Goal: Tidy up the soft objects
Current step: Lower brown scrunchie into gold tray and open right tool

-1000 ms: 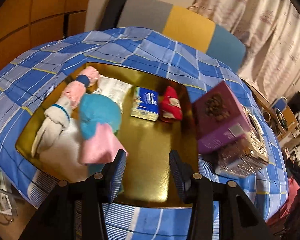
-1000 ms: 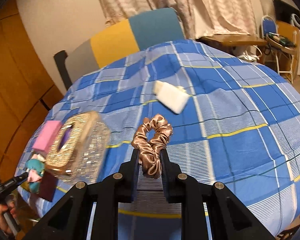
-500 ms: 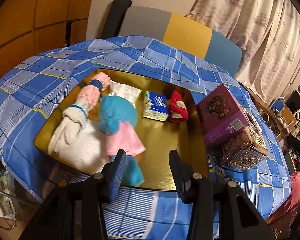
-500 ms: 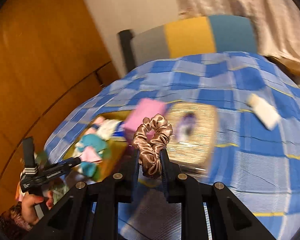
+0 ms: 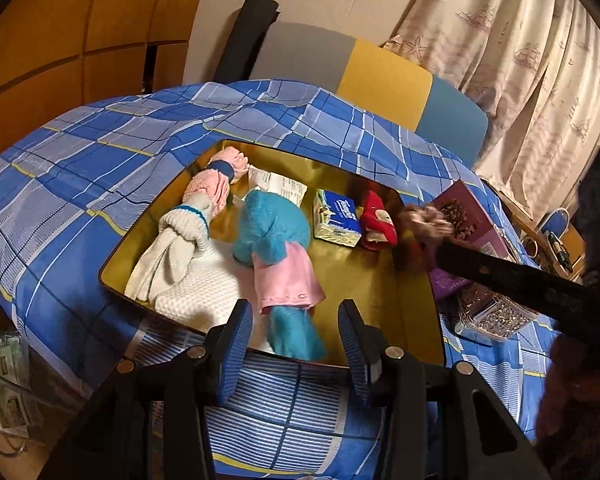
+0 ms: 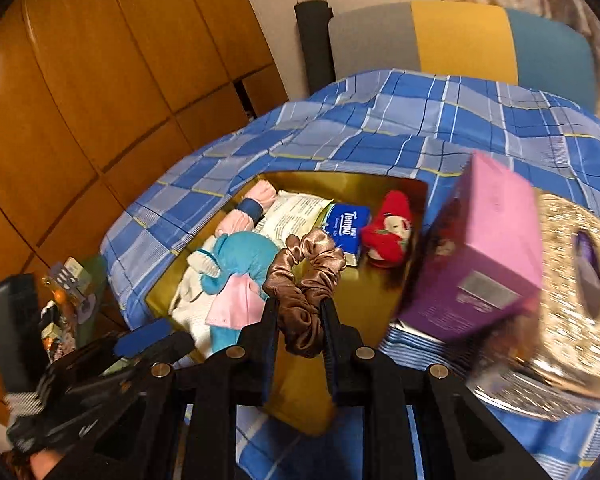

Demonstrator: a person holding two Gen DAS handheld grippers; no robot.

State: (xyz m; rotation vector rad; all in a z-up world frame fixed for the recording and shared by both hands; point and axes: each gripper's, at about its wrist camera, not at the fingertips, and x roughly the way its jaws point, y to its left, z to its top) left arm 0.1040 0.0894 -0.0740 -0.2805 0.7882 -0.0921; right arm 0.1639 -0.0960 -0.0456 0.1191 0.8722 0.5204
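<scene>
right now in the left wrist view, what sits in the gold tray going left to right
white sock roll → blue plush with pink skirt → tempo tissue pack → red plush. The pink sock and the paper packet at the back overlap these, so I leave them out.

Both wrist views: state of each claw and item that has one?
Right claw: shut on brown scrunchie, above gold tray.
Left claw: open, empty.
Blue plush: lying in tray.
Tissue pack: flat in tray.
Red plush: in tray.
Purple box: closed, tilted.
</scene>
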